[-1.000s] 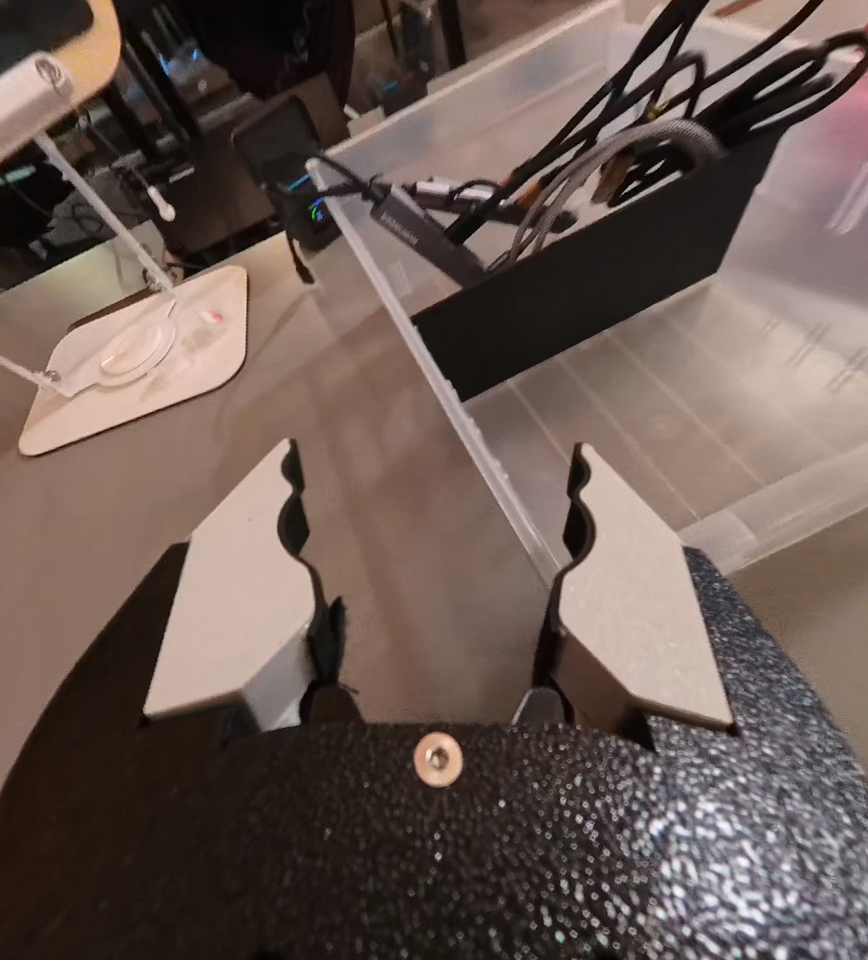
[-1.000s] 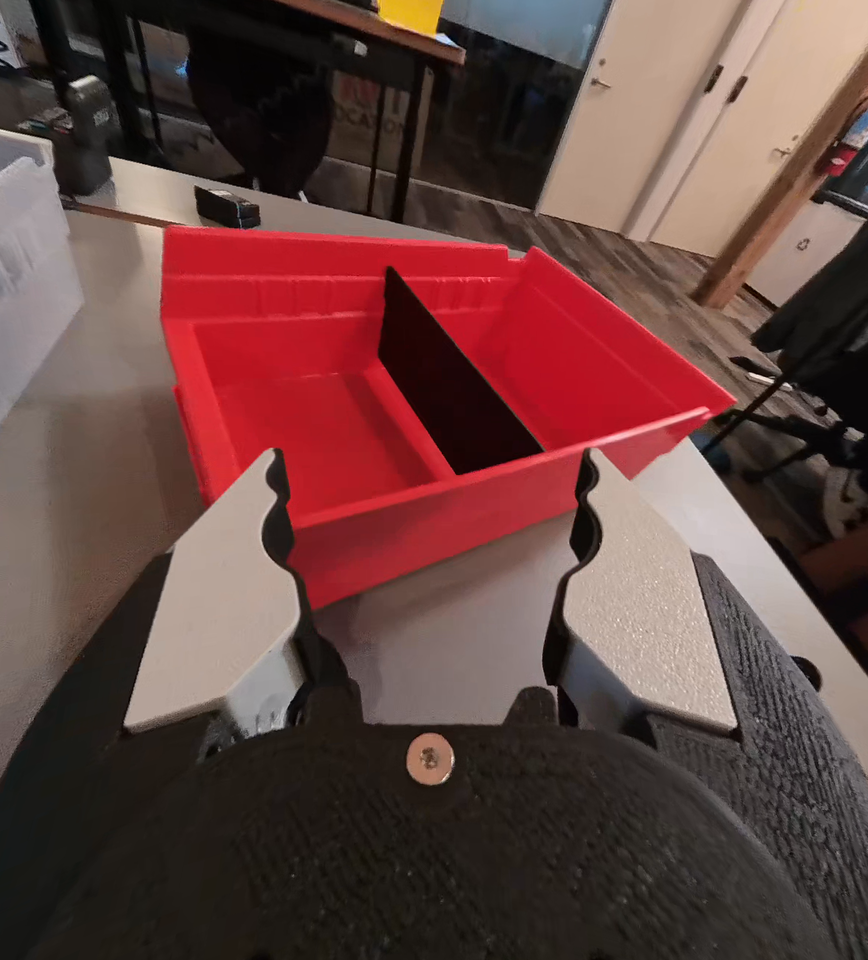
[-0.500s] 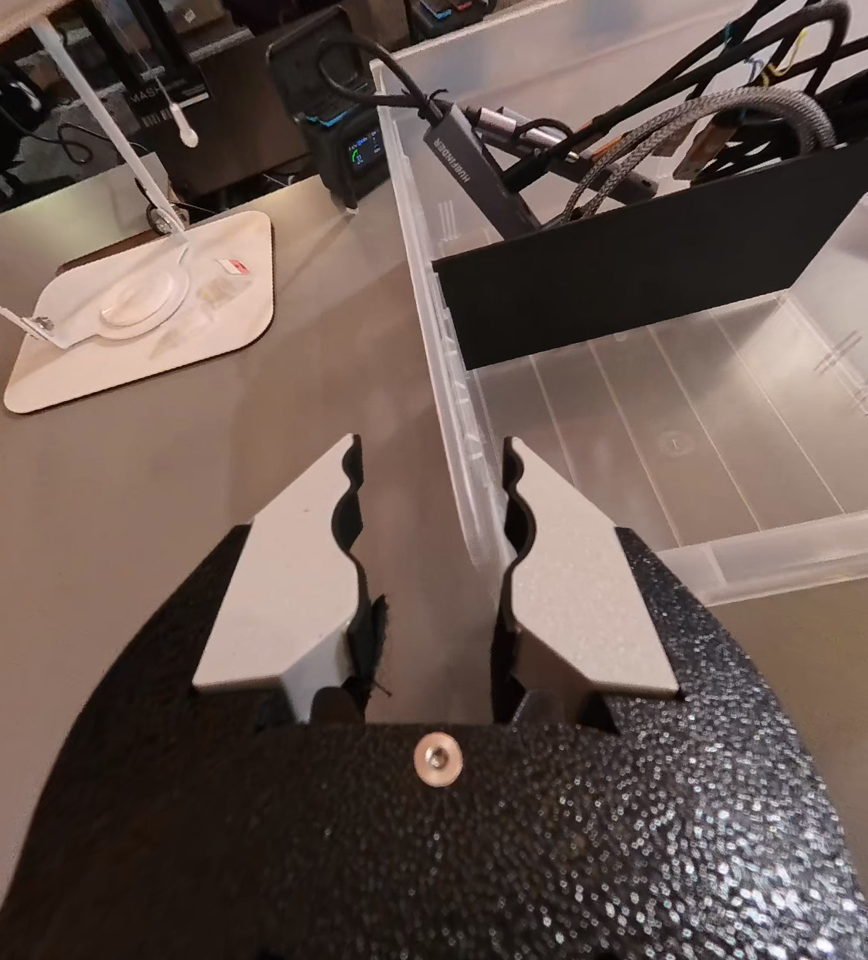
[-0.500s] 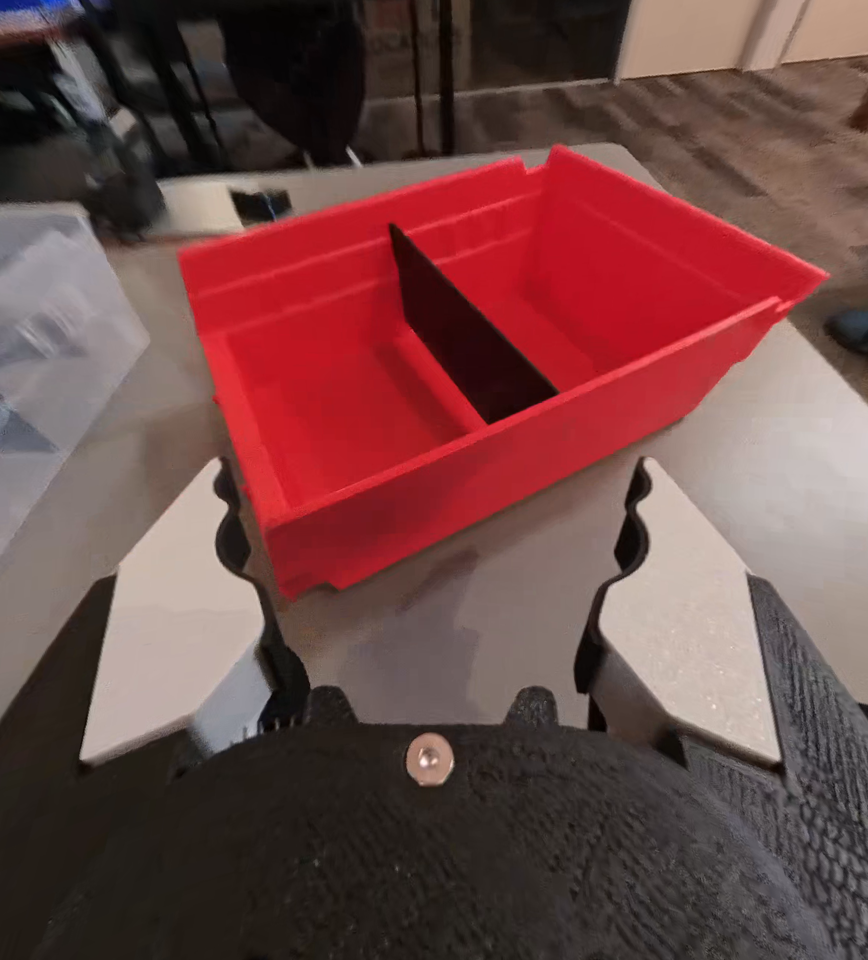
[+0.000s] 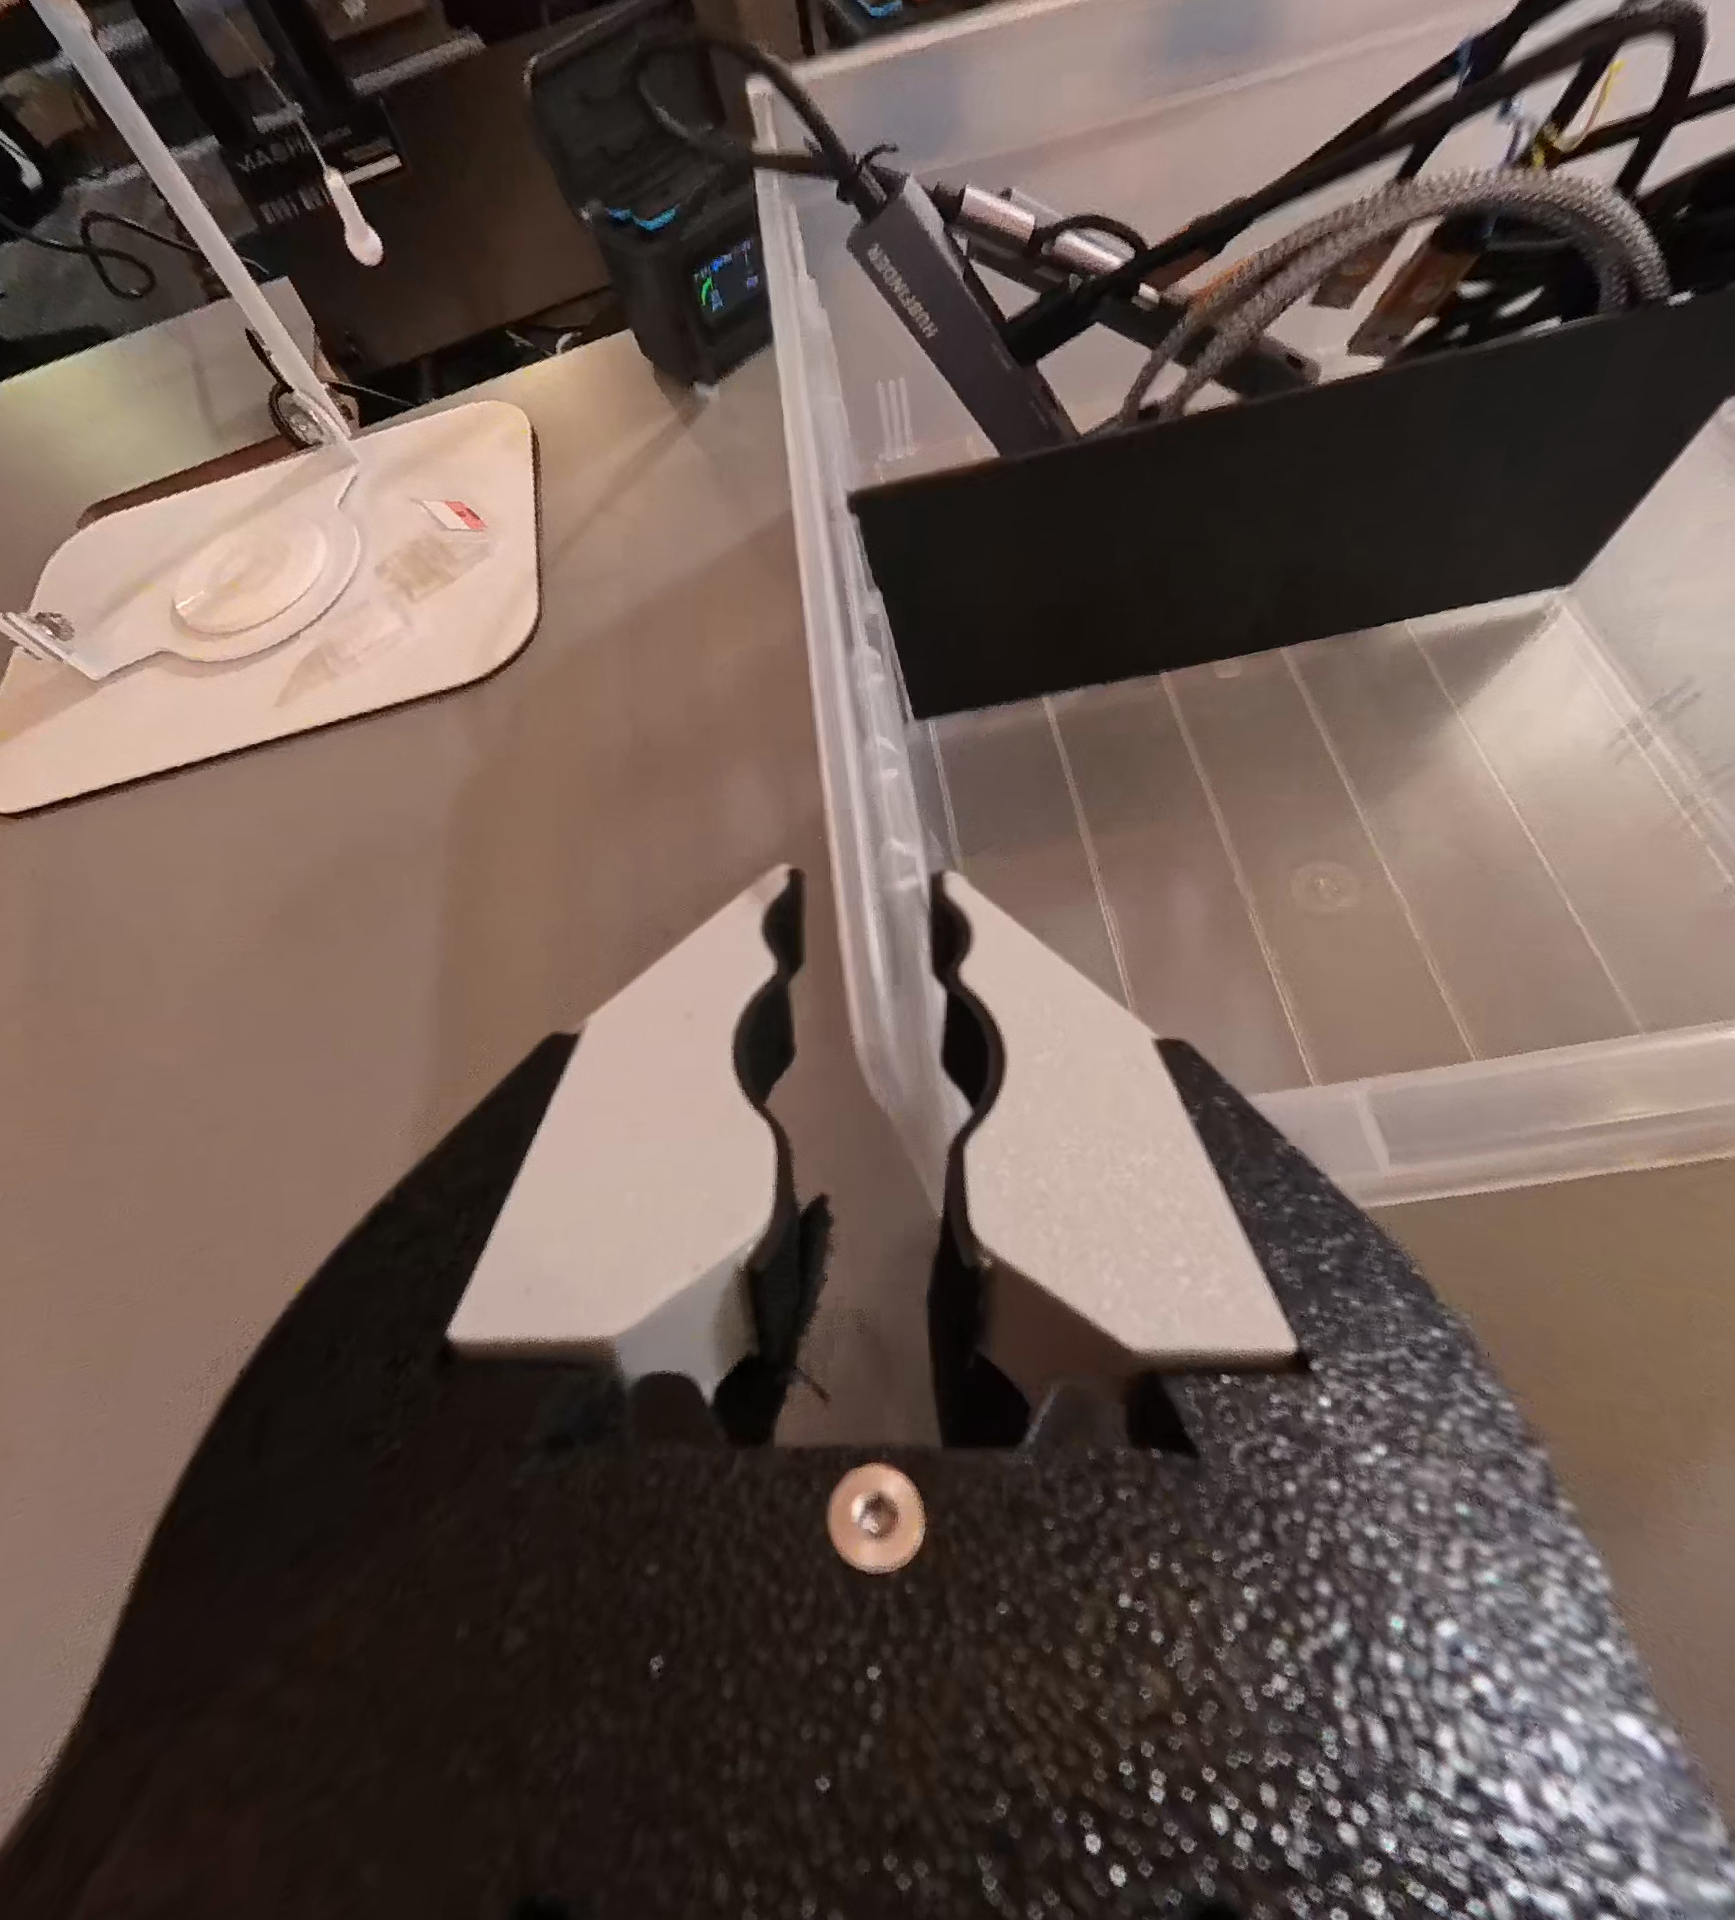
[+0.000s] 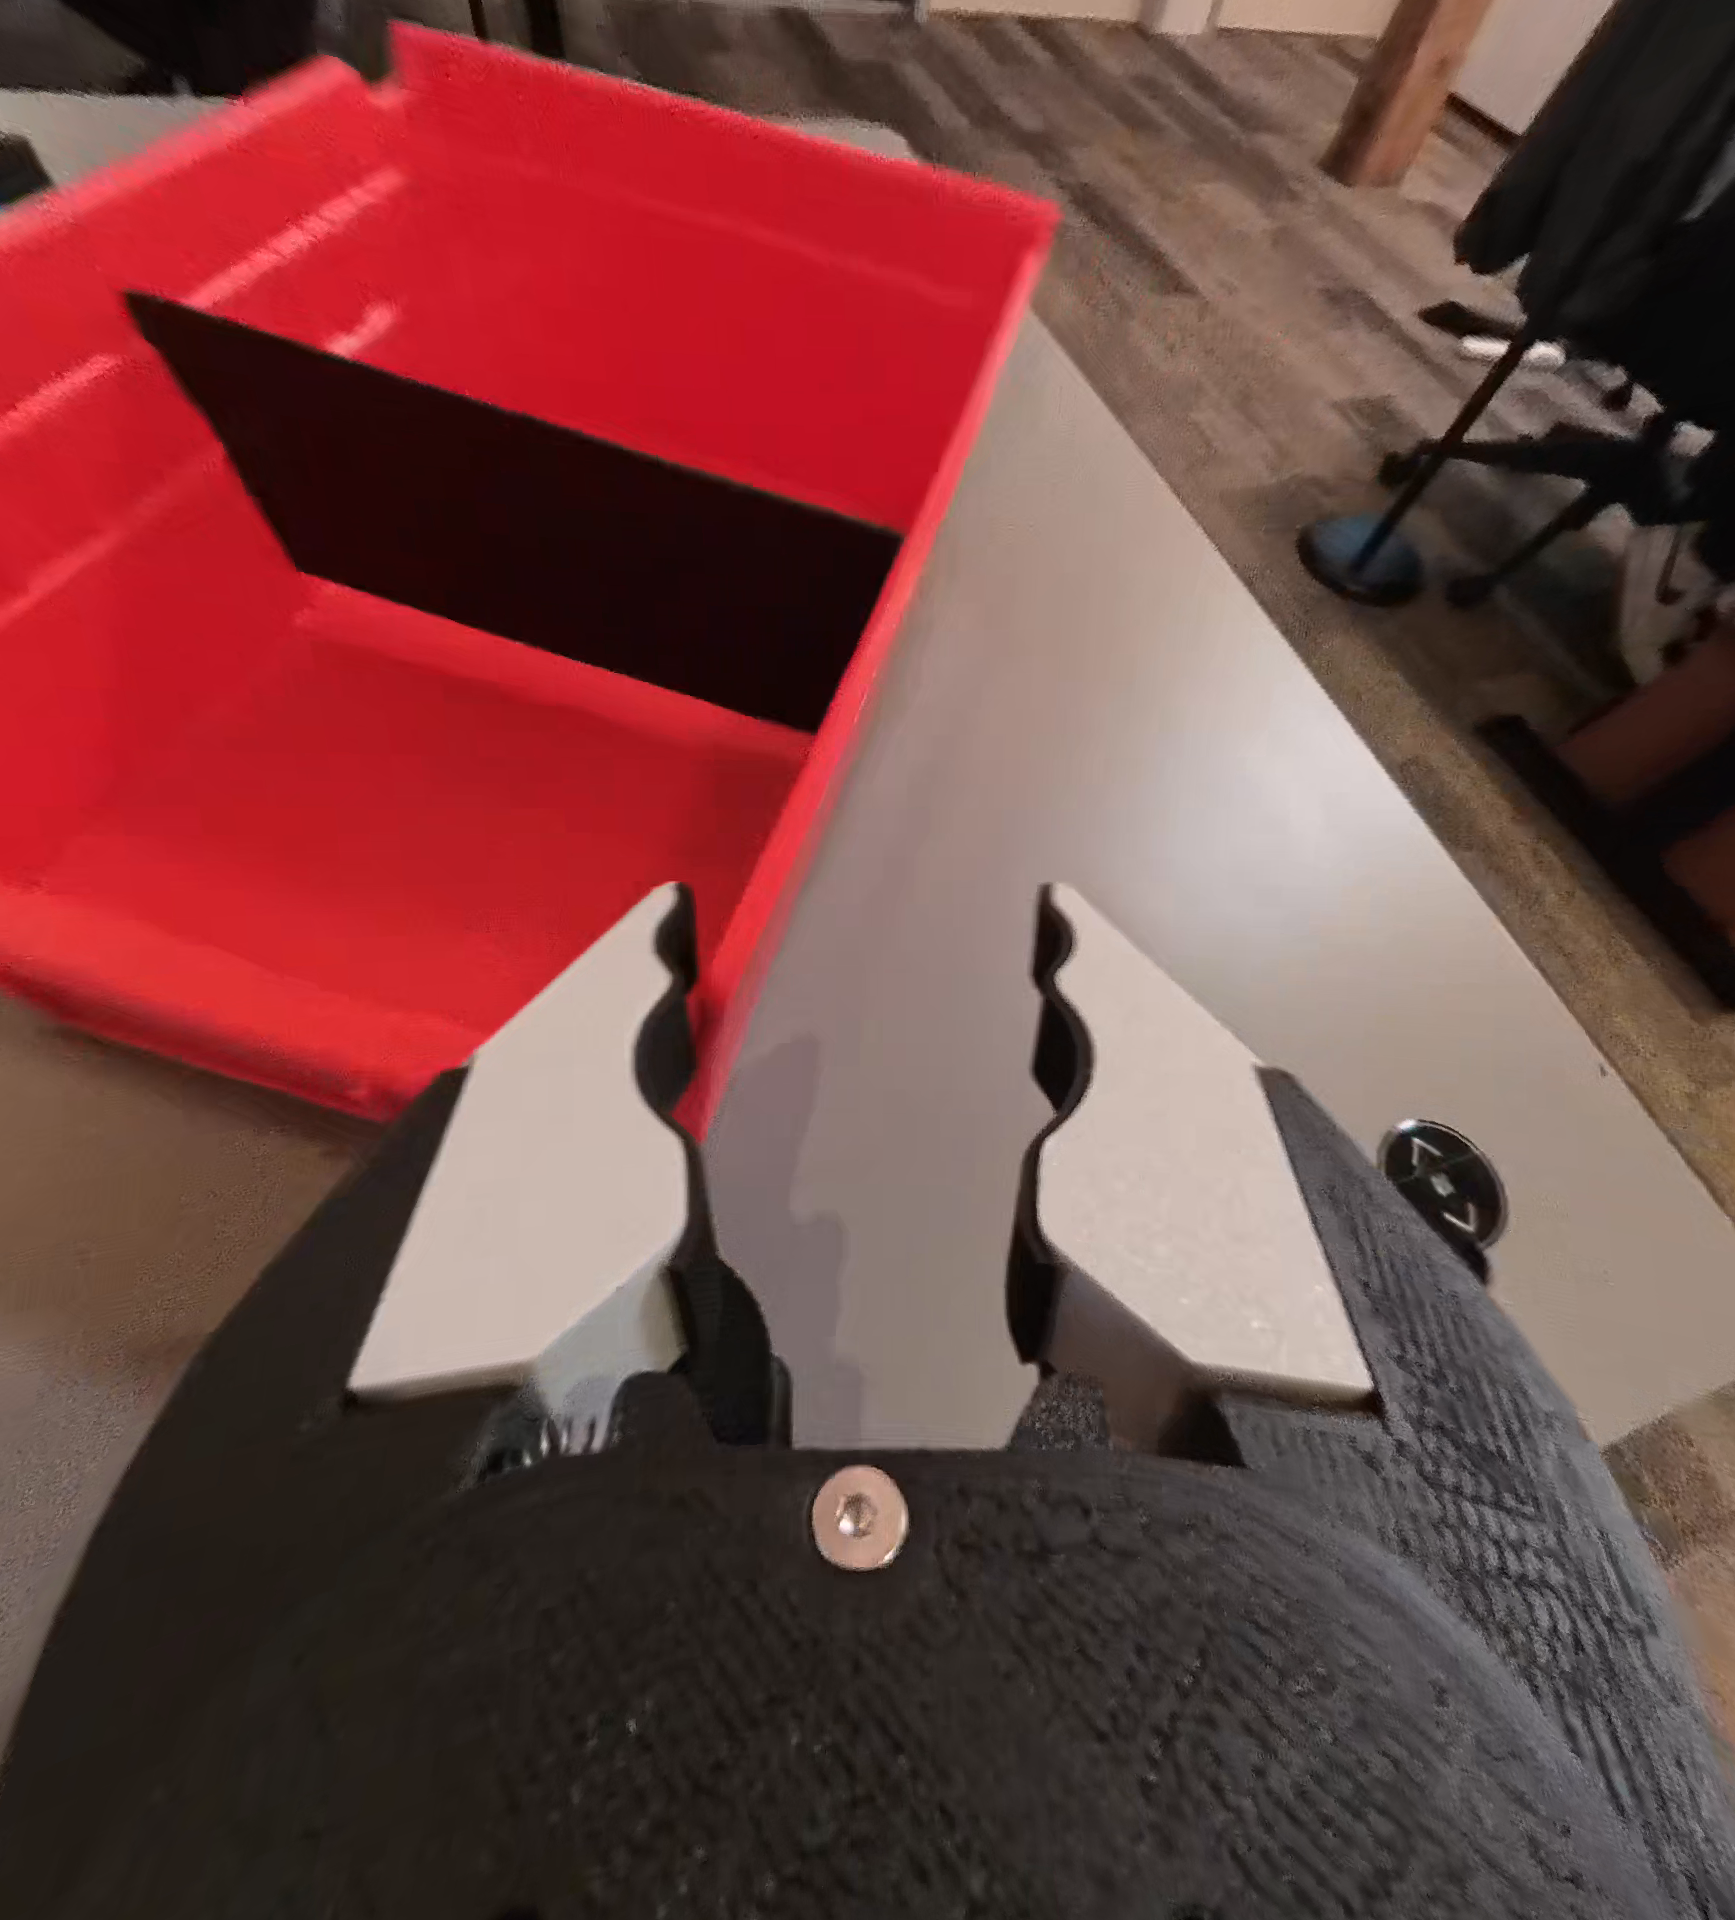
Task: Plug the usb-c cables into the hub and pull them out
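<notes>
A dark grey hub (image 5: 946,312) leans on the left wall of a clear plastic bin (image 5: 1465,1101), behind a black divider (image 5: 1310,540). Several cables (image 5: 1362,239) lie tangled there, and some are plugged into the hub. My left gripper (image 5: 868,894) straddles the bin's left wall near its front corner. Its jaws are narrow: the right finger touches the wall and a small gap remains on the left. My right gripper (image 6: 863,904) is open and empty at the front right corner of a red bin (image 6: 219,831), with its left finger against the bin's right wall.
The red bin has a black divider (image 6: 551,551) and both halves are empty. A white lamp base (image 5: 271,613) stands left of the clear bin. A small device with a lit screen (image 5: 707,281) stands behind it. The table's right edge (image 6: 1465,935) is close. Across from one pair of fingers to the other is roughly 55 cm. The white lamp base (image 5: 271,613) lies around 30 cm away from my left fingertips.
My left gripper moved onto the clear bin's left wall and its jaws narrowed around it. My right gripper swung to the red bin's right front corner and its jaws narrowed.
</notes>
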Available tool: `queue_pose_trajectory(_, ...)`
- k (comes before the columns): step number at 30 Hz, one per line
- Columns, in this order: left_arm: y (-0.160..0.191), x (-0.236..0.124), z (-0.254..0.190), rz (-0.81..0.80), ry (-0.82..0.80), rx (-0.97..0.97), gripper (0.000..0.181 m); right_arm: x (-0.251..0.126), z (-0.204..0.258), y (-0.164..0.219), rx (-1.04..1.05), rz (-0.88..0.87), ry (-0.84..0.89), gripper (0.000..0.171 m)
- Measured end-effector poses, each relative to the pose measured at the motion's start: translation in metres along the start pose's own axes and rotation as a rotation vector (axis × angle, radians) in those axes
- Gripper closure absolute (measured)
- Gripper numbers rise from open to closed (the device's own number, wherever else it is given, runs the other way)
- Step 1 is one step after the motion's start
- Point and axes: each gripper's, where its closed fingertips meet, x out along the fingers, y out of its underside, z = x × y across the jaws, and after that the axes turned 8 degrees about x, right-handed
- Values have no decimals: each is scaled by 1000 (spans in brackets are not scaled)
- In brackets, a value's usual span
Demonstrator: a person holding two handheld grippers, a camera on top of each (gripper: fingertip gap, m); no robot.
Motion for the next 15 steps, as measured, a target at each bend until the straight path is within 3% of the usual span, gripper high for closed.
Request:
queue_pose_trajectory(2,1,2,-2,3,17,12,173,7,-10,5,25,34,-16,125)
queue_pose_trajectory(4,1,3,-2,11,16,21,175,12,-8,9,38,63,-92,162)
queue_pose_trajectory(5,2,3,-1,14,15,28,175,15,-8,10,33,73,-111,169)
queue_pose_trajectory(15,41,-32,48,36,6,-126,178,7,-35,17,-218,204,-313,166)
